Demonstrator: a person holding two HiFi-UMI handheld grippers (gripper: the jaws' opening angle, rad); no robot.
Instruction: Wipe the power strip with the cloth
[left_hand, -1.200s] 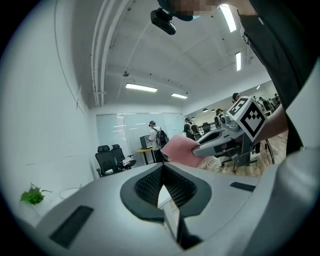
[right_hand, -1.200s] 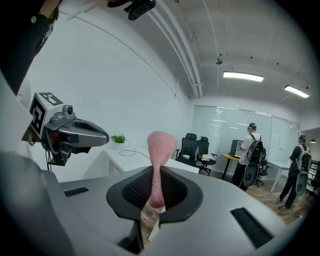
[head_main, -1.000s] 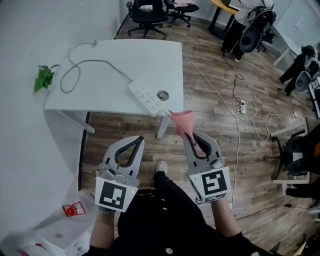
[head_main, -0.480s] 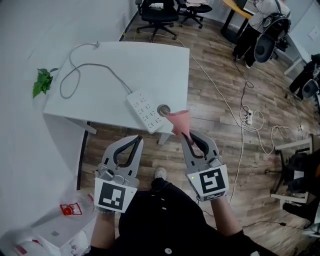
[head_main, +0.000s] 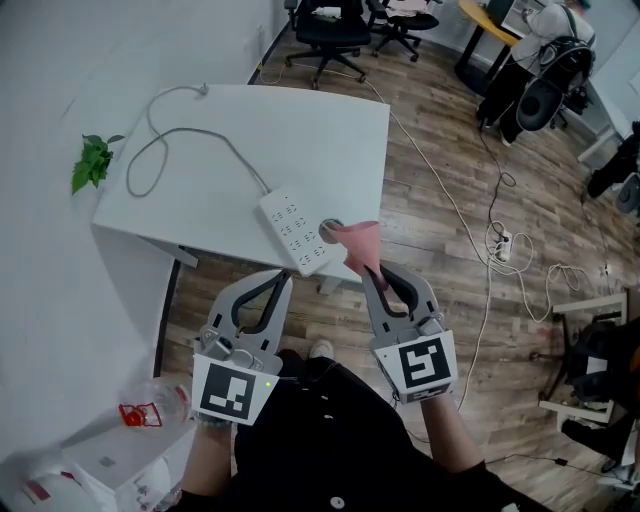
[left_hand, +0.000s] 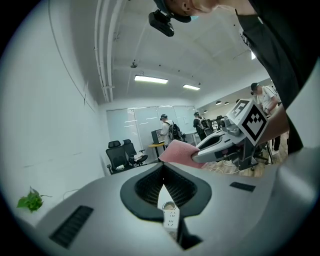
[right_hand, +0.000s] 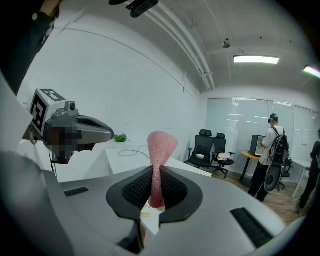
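Note:
The white power strip (head_main: 293, 233) lies near the front edge of the white table (head_main: 300, 130), its grey cable (head_main: 190, 135) looping toward the back left. The pink cloth (head_main: 358, 243) sticks up out of my right gripper (head_main: 372, 272), which is shut on it just short of the table's front edge. In the right gripper view the cloth (right_hand: 160, 147) stands pinched between the jaws of that gripper (right_hand: 156, 172). My left gripper (head_main: 282, 280) hovers beside it, shut and holding nothing. In the left gripper view a strip end (left_hand: 170, 218) shows past the left gripper (left_hand: 163, 169).
A small round metal-rimmed object (head_main: 329, 229) sits right beside the strip. A green plant (head_main: 92, 160) is at the table's left. Office chairs (head_main: 330, 25) stand behind the table, loose cables (head_main: 500, 240) lie on the wooden floor to the right, and a clear bag (head_main: 140, 420) sits lower left.
The table and power strip have drawn closer to both grippers in the head view. The grippers keep the same pose, and the cloth stays pinched in the right one.

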